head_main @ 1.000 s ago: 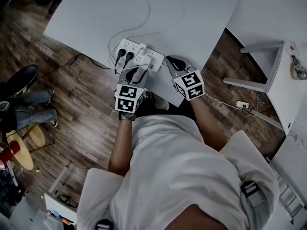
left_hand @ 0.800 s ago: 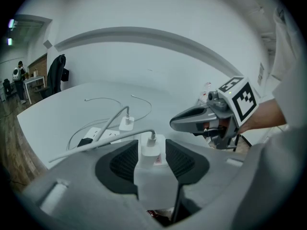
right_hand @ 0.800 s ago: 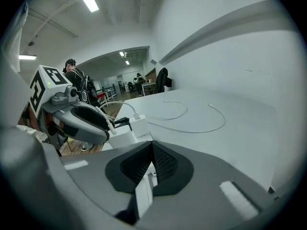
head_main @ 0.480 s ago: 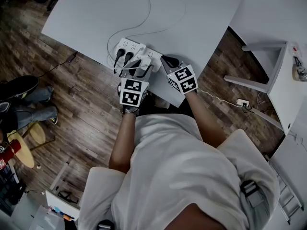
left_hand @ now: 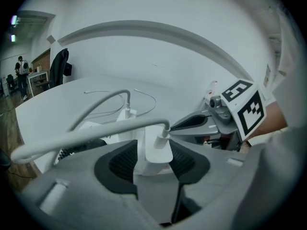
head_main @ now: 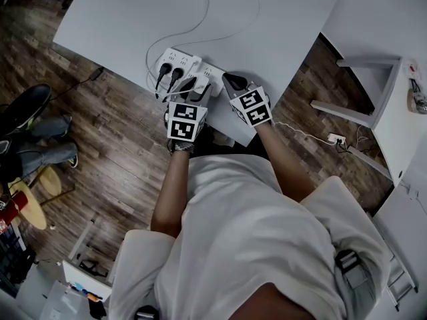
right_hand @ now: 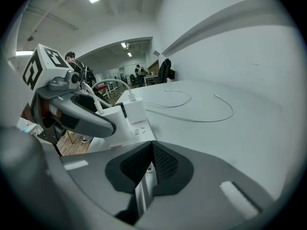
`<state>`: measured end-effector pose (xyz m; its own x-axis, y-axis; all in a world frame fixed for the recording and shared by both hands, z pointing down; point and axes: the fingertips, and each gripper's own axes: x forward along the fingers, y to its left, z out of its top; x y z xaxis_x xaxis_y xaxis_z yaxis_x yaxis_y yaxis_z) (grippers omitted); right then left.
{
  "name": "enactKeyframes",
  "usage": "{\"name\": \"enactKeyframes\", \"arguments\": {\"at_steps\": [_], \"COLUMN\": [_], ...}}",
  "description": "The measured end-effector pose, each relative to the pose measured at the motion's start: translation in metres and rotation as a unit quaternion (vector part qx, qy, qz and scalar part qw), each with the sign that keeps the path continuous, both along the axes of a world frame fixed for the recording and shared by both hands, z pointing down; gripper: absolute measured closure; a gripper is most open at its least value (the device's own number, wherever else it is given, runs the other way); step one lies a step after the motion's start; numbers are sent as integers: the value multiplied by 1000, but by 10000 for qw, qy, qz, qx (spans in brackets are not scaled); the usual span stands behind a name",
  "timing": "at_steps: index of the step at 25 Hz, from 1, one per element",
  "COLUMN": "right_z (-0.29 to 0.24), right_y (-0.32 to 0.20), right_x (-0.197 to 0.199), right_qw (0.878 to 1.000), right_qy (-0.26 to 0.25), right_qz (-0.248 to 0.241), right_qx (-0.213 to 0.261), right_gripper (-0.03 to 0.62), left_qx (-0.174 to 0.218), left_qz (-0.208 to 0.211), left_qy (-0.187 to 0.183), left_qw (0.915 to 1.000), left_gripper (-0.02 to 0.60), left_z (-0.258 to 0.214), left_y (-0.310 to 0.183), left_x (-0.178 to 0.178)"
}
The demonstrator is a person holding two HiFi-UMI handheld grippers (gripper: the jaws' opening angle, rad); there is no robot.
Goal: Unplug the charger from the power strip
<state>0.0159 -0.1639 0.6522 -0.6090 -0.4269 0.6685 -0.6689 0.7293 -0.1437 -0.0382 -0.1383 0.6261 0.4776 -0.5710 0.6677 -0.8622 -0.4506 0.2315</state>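
- Left tongs (head_main: 192,89) straddle the charger (left_hand: 156,147) on the power strip (head_main: 180,62); jaws just opened wider, not gripping.
- Right tongs (right_hand: 150,150), just beside the power strip: clenched, empty.
- Charger's prongs hidden.

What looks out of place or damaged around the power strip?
Nothing stands out: the power strip lies flat near the table edge, the charger and black plugs sit upright in it, and the loose white cable lies untangled.

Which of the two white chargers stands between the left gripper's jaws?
The near white charger, flanked by the jaws of the left gripper, which have just been opening; the other charger stands behind it.
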Motion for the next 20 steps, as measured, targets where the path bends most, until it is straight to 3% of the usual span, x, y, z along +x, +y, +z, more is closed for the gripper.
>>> {"name": "enactKeyframes", "arguments": {"at_steps": [10, 20], "right_z": [-2, 1], "right_y": [0, 1], "right_x": [2, 1], "right_qw": [9996, 9998], "right_qy": [-241, -141], "right_qz": [82, -63], "right_qx": [-151, 82], "right_gripper": [591, 591], "left_qx": [45, -62], "left_qz": [-42, -338], "left_qy": [-234, 197], "left_qw": [9997, 9992], "left_gripper": [426, 423], "left_z": [2, 2], "left_y": [-3, -4], "left_x": [3, 1]}}
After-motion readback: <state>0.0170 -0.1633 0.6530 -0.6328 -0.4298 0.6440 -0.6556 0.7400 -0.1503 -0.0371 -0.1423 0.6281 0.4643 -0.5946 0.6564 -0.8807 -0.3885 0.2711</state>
